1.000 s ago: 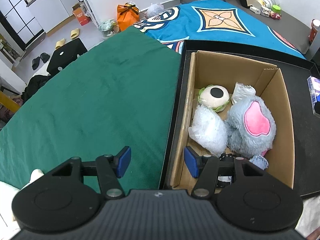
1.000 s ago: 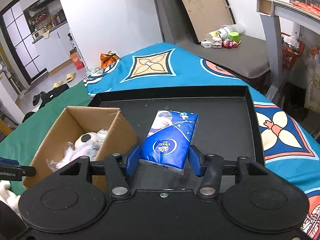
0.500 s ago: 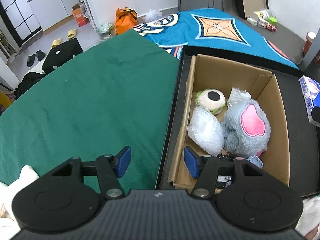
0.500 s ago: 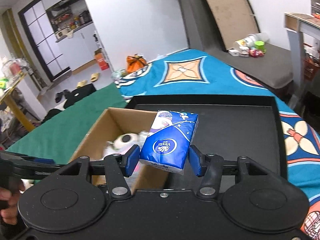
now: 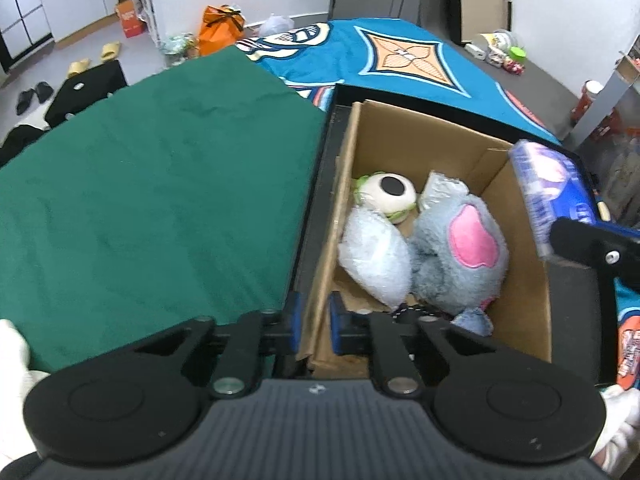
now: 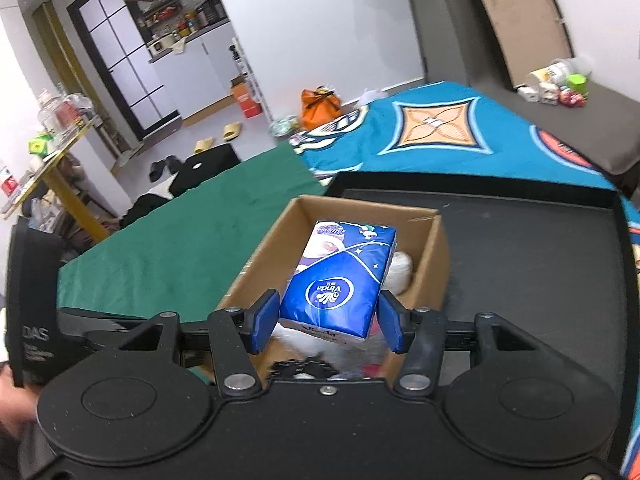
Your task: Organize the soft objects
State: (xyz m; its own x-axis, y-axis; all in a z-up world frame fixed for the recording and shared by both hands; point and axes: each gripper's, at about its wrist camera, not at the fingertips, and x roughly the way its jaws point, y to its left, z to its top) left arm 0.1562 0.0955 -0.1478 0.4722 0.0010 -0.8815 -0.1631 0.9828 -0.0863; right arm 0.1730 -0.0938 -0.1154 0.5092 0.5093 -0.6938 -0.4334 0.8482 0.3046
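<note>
Cardboard box [image 5: 424, 136]: set at the left end of a black tray [image 6: 532, 240], open at the top.
Left gripper [image 5: 314, 326]: pads pressed onto the box's near-left wall, one pad outside, one inside.
Right gripper [image 6: 328, 320]: a blue tissue pack [image 6: 340, 280] is pinched between its pads and held above the box.
Box contents, left wrist view: a grey plush with a pink patch [image 5: 464, 256], a white bubble-wrap bundle [image 5: 374, 256] and a round eyeball toy [image 5: 386, 194] are seen.
Right wrist view: most of the contents are hidden by the tissue pack.
Beside the box: a green cloth [image 5: 160, 184] lies to its left.
</note>
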